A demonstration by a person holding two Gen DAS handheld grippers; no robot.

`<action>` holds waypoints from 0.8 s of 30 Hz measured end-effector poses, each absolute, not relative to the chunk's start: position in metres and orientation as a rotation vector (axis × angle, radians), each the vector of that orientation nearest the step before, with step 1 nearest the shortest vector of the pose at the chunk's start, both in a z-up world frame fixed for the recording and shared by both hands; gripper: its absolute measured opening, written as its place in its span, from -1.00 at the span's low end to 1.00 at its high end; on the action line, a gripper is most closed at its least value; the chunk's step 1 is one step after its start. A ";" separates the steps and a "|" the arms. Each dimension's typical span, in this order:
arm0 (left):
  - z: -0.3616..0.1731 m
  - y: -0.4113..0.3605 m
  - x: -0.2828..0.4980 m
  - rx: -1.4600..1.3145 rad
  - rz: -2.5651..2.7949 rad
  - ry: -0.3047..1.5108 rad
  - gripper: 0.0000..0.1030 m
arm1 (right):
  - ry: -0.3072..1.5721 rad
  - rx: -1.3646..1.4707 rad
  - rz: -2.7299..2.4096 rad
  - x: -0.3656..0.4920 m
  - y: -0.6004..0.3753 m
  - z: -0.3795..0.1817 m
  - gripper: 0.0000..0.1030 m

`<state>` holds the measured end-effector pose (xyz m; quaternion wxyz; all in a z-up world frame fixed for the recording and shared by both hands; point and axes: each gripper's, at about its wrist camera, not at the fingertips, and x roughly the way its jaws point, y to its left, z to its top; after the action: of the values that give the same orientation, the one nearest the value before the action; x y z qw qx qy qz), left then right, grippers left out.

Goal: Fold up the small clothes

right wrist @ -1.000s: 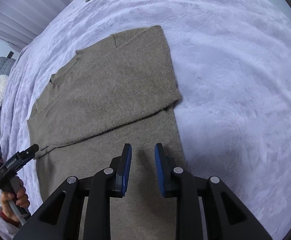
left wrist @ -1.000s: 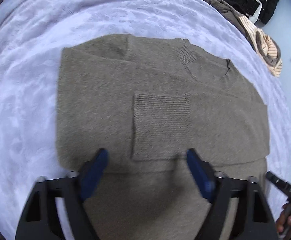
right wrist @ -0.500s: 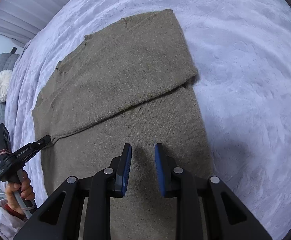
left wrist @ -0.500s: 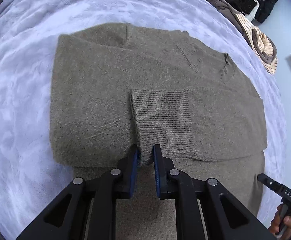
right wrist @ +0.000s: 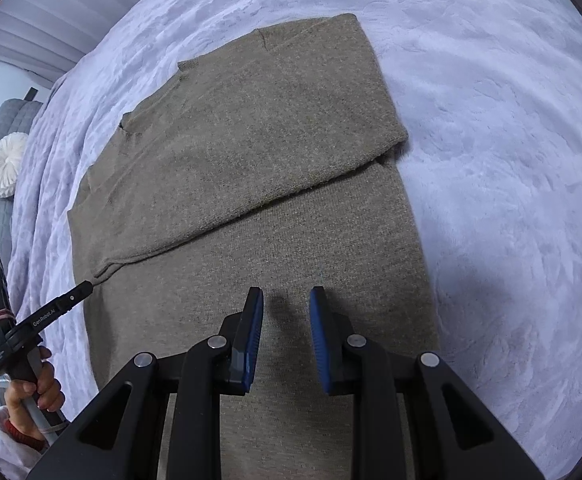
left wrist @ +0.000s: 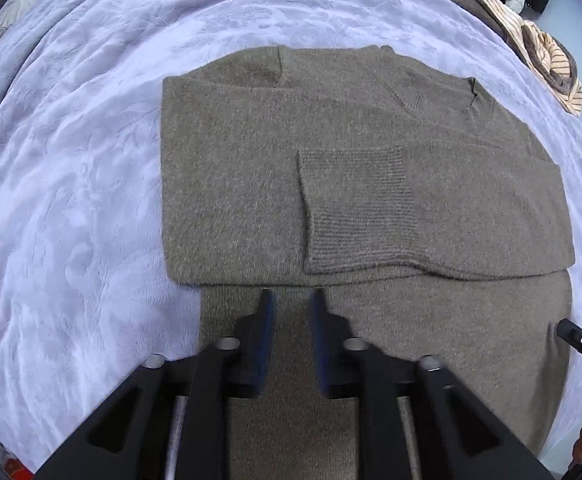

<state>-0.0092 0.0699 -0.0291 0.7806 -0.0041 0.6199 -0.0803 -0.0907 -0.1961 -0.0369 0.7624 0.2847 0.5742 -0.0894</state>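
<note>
Two sleeves are already lying folded across the chest of the sweater (left wrist: 371, 184), so we are reading the task as roughly half done. We are seeing the sweater flat on the bed (left wrist: 71, 200), collar end far from us, hem end running under both cameras. The ribbed cuff (left wrist: 355, 208) of one sleeve is sitting on top near the middle of the body; the other sleeve is lying under it, its outer fold overhanging the body's side edge a little. We are holding the left tongs (left wrist: 291, 300) just above the lower body, blue pads a narrow gap apart, nothing between them. The right tongs (right wrist: 286, 300) are hovering over the same lower panel, pads likewise slightly apart and gripping nothing. What we are judging as left: taking the hem end and bringing it up over the sleeves, maybe one more fold after that. Unsorted clothes (left wrist: 531, 32) are piled at the far edge of the bed.
</note>
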 end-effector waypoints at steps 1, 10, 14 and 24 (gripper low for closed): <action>-0.028 0.070 -0.011 0.000 -0.155 1.326 0.80 | 1.250 0.619 -0.192 -0.090 -0.195 -0.037 -0.50; -0.022 0.069 -0.016 0.018 -0.137 1.295 0.95 | 1.265 0.613 -0.173 -0.083 -0.184 -0.040 -0.49; -0.029 0.073 -0.013 -0.002 -0.142 1.333 0.94 | 1.270 0.588 -0.170 -0.079 -0.178 -0.039 0.01; -0.038 0.090 -0.023 -0.048 -0.131 1.352 0.95 | 1.160 0.752 -0.297 -0.068 -0.235 -0.045 0.08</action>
<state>-0.0234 0.0904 -0.0376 0.7779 -0.0224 0.6250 -0.0606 -0.0681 -0.2354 -0.0452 0.7603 0.3454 0.5329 -0.1365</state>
